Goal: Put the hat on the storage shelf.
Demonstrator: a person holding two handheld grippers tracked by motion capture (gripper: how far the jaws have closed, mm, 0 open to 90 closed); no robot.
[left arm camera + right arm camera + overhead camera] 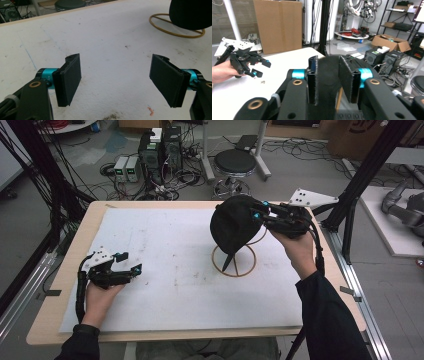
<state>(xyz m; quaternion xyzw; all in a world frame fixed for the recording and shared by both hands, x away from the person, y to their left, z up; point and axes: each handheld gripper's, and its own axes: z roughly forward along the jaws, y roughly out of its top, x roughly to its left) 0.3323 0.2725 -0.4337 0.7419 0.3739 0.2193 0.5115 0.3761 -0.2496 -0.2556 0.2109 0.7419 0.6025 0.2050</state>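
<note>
A black cap sits on a gold wire stand at the right of the white mat. My right gripper is at the cap's right side, up off the table. In the right gripper view its jaws stand a little apart with the cap's dark fabric in the gap, and the pads do not press on it. My left gripper rests low at the mat's left, open, with nothing between its pads. From there the cap and stand show far right.
The wooden table edge frames the mat. Behind the table stand a black stool and computer boxes among cables. A black frame post rises at the right. The left gripper shows across the table in the right gripper view.
</note>
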